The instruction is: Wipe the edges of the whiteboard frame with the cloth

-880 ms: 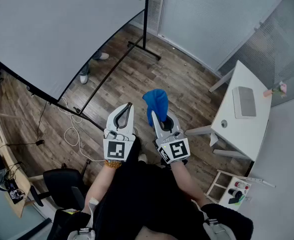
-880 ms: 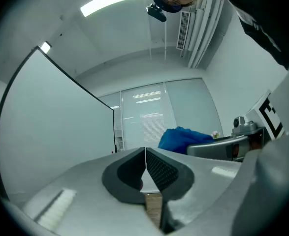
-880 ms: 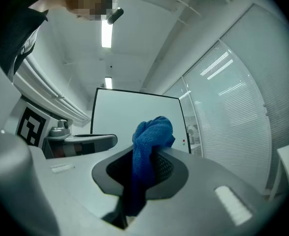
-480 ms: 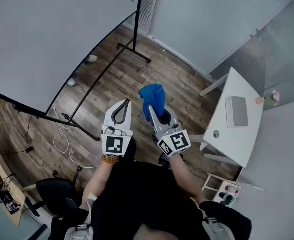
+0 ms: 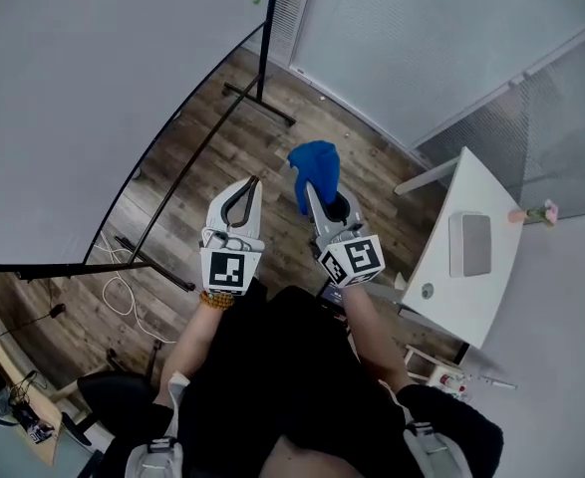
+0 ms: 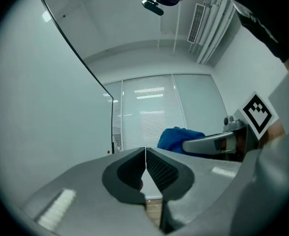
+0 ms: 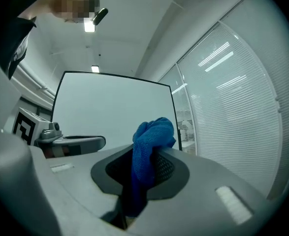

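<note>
The whiteboard (image 5: 93, 88) fills the upper left of the head view, with its dark frame edge (image 5: 172, 147) curving down towards the floor. My right gripper (image 5: 310, 195) is shut on a bunched blue cloth (image 5: 314, 165), held over the wood floor to the right of the board. In the right gripper view the cloth (image 7: 151, 137) sticks up out of the right gripper (image 7: 143, 168) in front of the whiteboard (image 7: 110, 112). My left gripper (image 5: 244, 199) is beside it, shut and empty. In the left gripper view the left gripper (image 6: 145, 154) has its pads pressed together, and the cloth (image 6: 176, 137) shows to its right.
The board's black stand legs (image 5: 257, 103) lie across the floor ahead. A white table (image 5: 451, 277) bearing a grey flat item (image 5: 468, 244) stands on the right. Cables (image 5: 123, 272) trail on the floor at left. Blinds and glass walls (image 5: 422, 38) close the far side.
The whiteboard has grown larger and its stand nearer in the head view. Both grippers keep side by side, the right one still shut on the cloth, which sits a little higher.
</note>
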Demonstrator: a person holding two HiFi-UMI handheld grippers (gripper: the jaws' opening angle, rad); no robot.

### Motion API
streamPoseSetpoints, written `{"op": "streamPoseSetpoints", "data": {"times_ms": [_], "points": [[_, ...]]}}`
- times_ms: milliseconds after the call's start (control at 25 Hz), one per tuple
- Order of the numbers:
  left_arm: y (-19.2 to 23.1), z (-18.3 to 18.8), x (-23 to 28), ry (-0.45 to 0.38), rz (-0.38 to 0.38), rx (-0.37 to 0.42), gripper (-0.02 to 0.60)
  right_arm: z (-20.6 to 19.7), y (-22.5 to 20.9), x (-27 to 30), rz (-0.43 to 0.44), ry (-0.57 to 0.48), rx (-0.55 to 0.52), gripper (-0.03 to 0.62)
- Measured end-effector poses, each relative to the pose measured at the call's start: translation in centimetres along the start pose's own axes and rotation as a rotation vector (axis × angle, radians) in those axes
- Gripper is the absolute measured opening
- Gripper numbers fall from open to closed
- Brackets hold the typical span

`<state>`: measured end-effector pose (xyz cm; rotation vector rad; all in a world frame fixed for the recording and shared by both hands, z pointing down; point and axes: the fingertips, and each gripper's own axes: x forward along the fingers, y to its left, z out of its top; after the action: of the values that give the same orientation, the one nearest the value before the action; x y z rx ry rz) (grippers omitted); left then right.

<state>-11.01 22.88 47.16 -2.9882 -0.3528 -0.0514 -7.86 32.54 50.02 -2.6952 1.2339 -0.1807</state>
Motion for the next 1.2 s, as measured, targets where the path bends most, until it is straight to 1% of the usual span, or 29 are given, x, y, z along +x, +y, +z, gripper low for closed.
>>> {"op": "streamPoseSetpoints", "data": {"times_ms": [160,320,480,640,800,1000,1200], "points": [[1.1,-1.2,3.4,0.03,-0.004,0.014,0.0,-0.2,-3.7,2.8,-0.01,0.019,0.009,0.078],[1.4,-2.3,7.8,0.06,0.01,0.035,0.0,-0.6,-8.0,6.3,0.026,0.028,0.033,0.08],[2.2,-3.7,13.3,0.097,0.056,0.056,0.0,-1.4,-13.5,10.8,0.068,0.047,0.079,0.081],[2.9,-4.6,18.3,0.138,0.108,0.063,0.0,-2.3,-18.7,15.6,0.114,0.093,0.122,0.081],[2.9,-5.3,22.2,0.172,0.155,0.078,0.0,-3.7,-23.4,20.5,0.152,0.144,0.197,0.081],[3.9,-6.4,26.1,0.205,0.201,0.082,0.0,-6.1,-26.9,27.0,0.208,0.192,0.267,0.081],[7.0,-8.0,29.7,0.215,0.235,0.082,0.0,-7.2,-27.9,32.9,0.32,0.19,0.221,0.083]]}}
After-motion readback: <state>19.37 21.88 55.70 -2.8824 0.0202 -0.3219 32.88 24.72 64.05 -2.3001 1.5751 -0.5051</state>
